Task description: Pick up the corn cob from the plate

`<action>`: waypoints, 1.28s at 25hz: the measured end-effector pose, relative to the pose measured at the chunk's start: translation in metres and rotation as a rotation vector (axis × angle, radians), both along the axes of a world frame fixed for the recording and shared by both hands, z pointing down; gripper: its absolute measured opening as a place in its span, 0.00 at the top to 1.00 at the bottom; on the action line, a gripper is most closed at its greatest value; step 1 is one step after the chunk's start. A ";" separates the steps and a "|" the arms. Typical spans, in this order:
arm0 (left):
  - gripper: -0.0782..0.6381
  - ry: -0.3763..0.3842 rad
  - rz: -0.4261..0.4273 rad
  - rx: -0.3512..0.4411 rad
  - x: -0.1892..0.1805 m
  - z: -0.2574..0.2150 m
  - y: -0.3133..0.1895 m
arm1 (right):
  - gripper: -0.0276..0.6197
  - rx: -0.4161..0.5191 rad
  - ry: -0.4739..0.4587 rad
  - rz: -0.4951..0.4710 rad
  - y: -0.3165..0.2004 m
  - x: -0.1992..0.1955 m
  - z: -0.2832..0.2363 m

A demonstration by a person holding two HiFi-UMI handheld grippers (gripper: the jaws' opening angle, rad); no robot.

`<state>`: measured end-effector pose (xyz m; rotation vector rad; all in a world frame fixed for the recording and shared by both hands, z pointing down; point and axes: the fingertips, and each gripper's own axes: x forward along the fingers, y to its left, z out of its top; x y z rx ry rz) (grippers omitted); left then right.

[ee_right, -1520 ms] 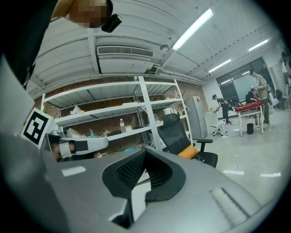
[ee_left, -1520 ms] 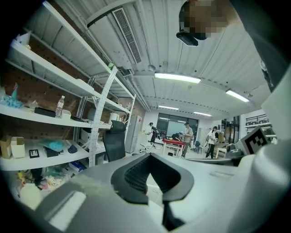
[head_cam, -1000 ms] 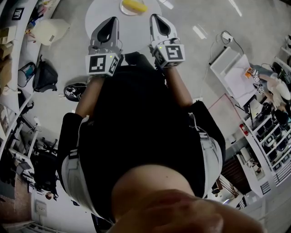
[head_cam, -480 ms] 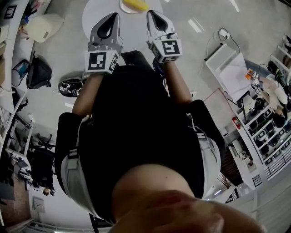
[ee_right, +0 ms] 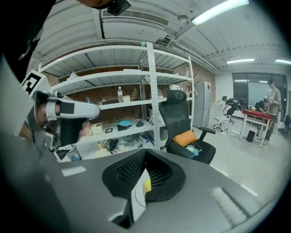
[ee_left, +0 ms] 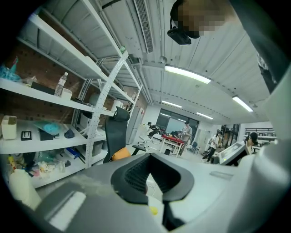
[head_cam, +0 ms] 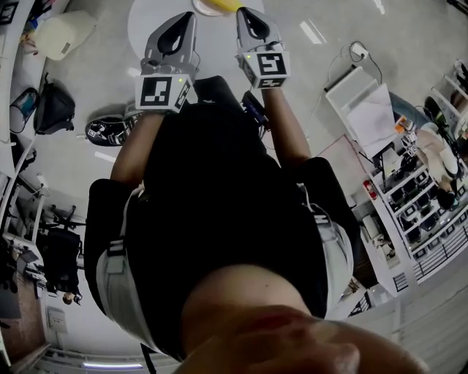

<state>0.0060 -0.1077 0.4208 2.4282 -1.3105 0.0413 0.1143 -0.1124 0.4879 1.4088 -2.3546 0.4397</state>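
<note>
In the head view the yellow corn cob lies on a white plate, both cut off by the top edge, at the far side of a round white table. My left gripper and right gripper are held side by side over the table, tips pointing at the plate, one on each side of it. Both are shut and empty. In the right gripper view a sliver of the plate and corn shows through the slit between the jaws. In the left gripper view only a yellow speck of corn shows.
On the floor left of the table lie a white container, a black bag and a dark helmet-like object. A white board and shelving stand to the right. Beyond are an office chair and wall shelves.
Both grippers have moved forward and lower toward the plate. The plate and corn have slid to the very top edge of the head view. Both jaws stay shut.
</note>
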 end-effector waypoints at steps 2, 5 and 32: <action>0.88 0.004 -0.004 -0.011 -0.002 0.003 -0.001 | 0.94 -0.012 0.031 -0.015 -0.002 -0.001 0.007; 0.88 0.008 -0.006 -0.025 -0.004 0.010 -0.004 | 0.94 -0.043 0.078 -0.046 -0.005 -0.004 0.022; 0.88 -0.011 0.022 -0.057 0.000 0.041 -0.016 | 0.75 -0.302 0.401 -0.410 -0.028 -0.026 0.167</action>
